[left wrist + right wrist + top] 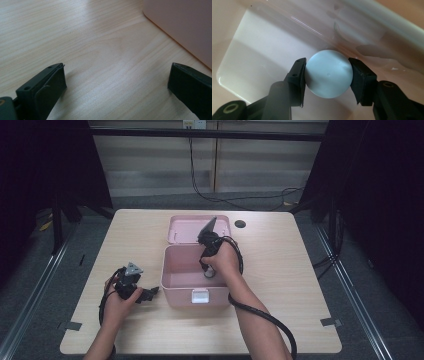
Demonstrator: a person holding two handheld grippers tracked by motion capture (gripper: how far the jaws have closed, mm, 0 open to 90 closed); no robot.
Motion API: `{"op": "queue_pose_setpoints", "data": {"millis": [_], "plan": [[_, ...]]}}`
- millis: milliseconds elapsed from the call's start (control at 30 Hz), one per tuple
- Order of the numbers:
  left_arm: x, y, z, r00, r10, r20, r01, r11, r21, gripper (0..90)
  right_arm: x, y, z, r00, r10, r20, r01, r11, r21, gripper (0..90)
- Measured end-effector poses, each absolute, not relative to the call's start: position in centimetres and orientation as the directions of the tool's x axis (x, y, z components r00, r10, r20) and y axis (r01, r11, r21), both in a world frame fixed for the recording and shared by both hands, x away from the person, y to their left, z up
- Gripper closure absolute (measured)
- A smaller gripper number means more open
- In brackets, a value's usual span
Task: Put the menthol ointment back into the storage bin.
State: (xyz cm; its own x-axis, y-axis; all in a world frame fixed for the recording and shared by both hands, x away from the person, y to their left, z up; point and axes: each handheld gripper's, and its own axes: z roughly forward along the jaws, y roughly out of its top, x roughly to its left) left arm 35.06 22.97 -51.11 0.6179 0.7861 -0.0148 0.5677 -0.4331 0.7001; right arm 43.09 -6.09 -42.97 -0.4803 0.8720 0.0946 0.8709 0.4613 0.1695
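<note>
Right gripper view shows the right gripper [327,75] squeezing a pale blue ball [328,73] inside the pink box [172,285], with a box wall close behind at about 1 o'clock. I think the smooth ball could pop out if the jaws bump that wall. At 9 o'clock of the box, the left gripper [116,82] rests wide open, holding nothing

Tabletop [280,270]: pale wood grain, rounded corners, round dark hole near far edge | On it: open pink box [172,287], centre, white latch facing near edge, lid [185,227] lying behind, touching it
</note>
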Motion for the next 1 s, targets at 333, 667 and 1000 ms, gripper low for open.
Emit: {"op": "queue_pose_setpoints", "data": {"millis": [333,667,1000], "plan": [[35.06,22.97,-51.11,0.618,0.786,-0.013,0.567,-0.433,0.700,1.0,43.12,-6.12,-43.18,-0.477,0.874,0.097,0.873,0.458,0.168,51.1],[35.06,22.97,-51.11,0.617,0.787,-0.014,0.567,-0.433,0.700,1.0,43.15,-6.12,-43.20,-0.473,0.876,0.097,0.874,0.453,0.174,51.0],[35.06,22.96,-51.12,0.618,0.786,-0.015,0.568,-0.432,0.701,1.0,43.18,-6.02,-43.40,-0.473,0.875,0.101,0.874,0.452,0.178,50.9]]}}
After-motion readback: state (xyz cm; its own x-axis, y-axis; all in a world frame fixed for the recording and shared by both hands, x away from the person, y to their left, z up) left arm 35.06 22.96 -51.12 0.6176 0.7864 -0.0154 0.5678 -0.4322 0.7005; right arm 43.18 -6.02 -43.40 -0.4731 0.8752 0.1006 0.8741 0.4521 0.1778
